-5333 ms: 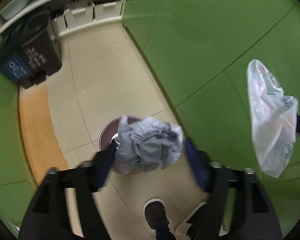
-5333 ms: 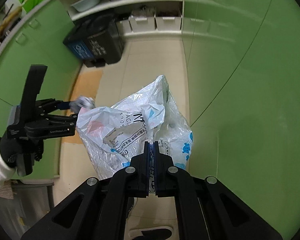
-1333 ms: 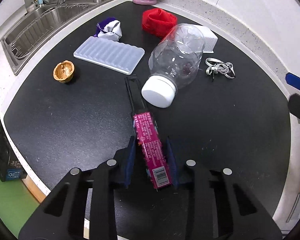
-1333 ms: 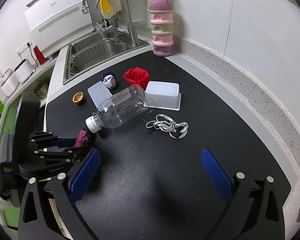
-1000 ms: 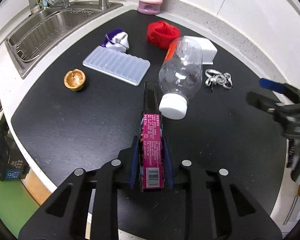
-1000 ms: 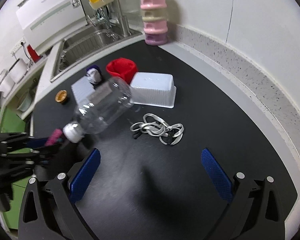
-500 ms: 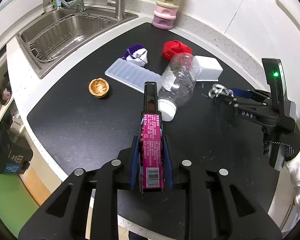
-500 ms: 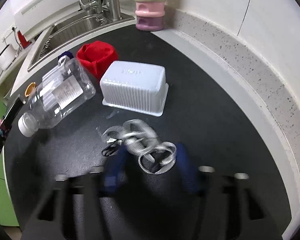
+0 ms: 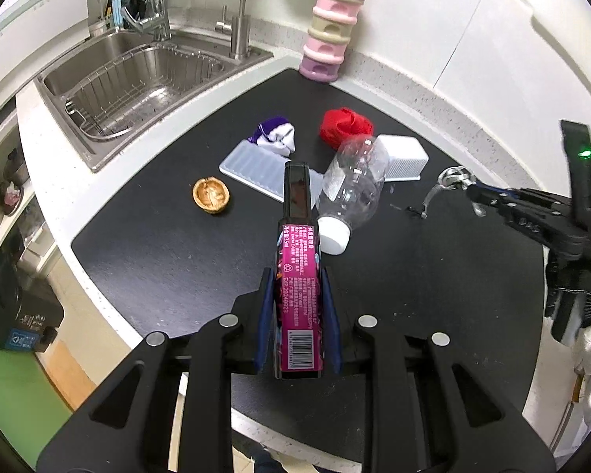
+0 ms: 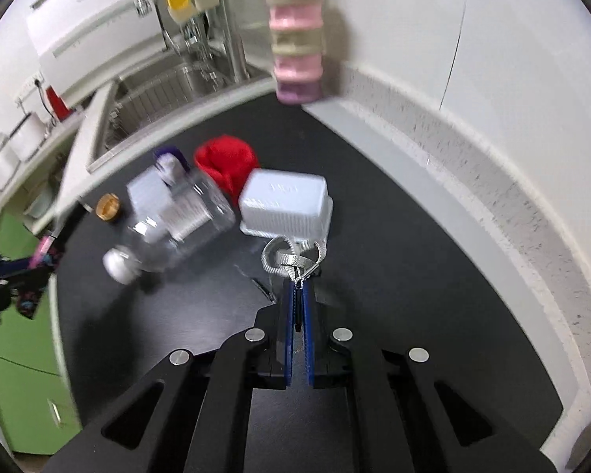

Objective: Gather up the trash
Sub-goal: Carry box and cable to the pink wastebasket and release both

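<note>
Left tool: the left tool [image 9: 298,303] is clamped on a long pink-and-black box [image 9: 298,276], held lengthwise between its blue pads above the near part of the black table [image 9: 145,252].
Right tool: the right tool [image 10: 298,307] has its pads pressed together on a silver strap with metal rings [image 10: 291,258], which hangs from the tips above the table, just in front of the white tub [image 10: 285,201].
Bottle: a clear plastic bottle [image 9: 352,187] lies on its side, white cap toward the left tool, beside the box's far end.
Other things: a walnut shell [image 9: 211,194], a ribbed white tray [image 9: 256,167], a purple-and-white cloth [image 9: 275,136] and a red cloth [image 9: 344,126] lie farther back.
Surroundings: a steel sink [image 9: 138,79] sits to the left; a stacked pink container [image 9: 333,27] stands at the table's far corner.
</note>
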`<action>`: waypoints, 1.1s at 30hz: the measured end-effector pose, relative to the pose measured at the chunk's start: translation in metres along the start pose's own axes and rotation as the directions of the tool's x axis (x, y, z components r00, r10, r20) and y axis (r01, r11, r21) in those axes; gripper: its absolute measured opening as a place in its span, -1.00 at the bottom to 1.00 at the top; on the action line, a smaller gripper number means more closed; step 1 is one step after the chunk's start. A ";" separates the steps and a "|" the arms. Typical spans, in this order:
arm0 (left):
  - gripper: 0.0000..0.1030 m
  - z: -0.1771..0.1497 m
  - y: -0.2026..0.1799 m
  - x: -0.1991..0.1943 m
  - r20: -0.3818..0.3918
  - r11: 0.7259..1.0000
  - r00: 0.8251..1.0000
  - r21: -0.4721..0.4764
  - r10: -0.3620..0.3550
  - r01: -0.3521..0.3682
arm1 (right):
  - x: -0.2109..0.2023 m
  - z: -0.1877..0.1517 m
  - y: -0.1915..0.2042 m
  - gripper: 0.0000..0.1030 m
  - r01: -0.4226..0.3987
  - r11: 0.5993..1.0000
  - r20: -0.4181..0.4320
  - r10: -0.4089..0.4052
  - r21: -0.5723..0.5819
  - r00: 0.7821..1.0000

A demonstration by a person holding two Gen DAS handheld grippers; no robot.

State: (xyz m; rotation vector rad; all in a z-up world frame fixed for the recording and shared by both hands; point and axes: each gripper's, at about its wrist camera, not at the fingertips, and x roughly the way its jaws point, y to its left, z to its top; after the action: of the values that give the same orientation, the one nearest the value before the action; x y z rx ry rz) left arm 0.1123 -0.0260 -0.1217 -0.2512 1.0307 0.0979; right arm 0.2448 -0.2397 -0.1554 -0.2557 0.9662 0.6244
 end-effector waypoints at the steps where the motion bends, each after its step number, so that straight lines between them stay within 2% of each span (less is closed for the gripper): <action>1: -0.54 0.000 0.001 -0.003 0.005 1.000 1.000 0.001 -0.002 0.002 | -0.011 0.002 0.003 -0.92 -0.003 1.000 0.019 0.003 0.000 1.000; 5: -0.54 -0.004 0.009 -0.025 0.036 1.000 0.999 0.006 -0.006 0.005 | -0.044 0.008 0.021 -0.92 -0.013 1.000 0.075 0.015 -0.017 0.997; 11: -0.54 -0.020 0.033 -0.068 0.080 1.000 0.997 -0.004 0.014 -0.014 | -0.091 0.015 0.068 -0.92 -0.058 0.996 0.159 0.068 -0.062 0.985; 18: -0.54 -0.053 0.084 -0.125 0.122 0.995 0.989 -0.064 0.082 -0.075 | -0.116 0.021 0.153 -0.92 -0.159 0.973 0.208 0.193 -0.170 0.959; 25: -0.54 -0.103 0.153 -0.166 0.119 0.971 0.976 -0.182 0.180 -0.157 | -0.102 0.021 0.253 -0.92 -0.277 0.912 0.154 0.333 -0.301 0.930; 33: -0.54 -0.171 0.233 -0.168 0.048 0.921 0.967 -0.320 0.249 -0.221 | -0.047 0.001 0.370 -0.92 -0.383 0.830 0.014 0.424 -0.405 0.906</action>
State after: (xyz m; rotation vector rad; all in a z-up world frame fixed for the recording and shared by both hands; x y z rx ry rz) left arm -0.1624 0.1627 -0.0988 -0.4063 0.9513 0.4900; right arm 0.0042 0.0377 -0.0907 -0.3758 0.7896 1.2203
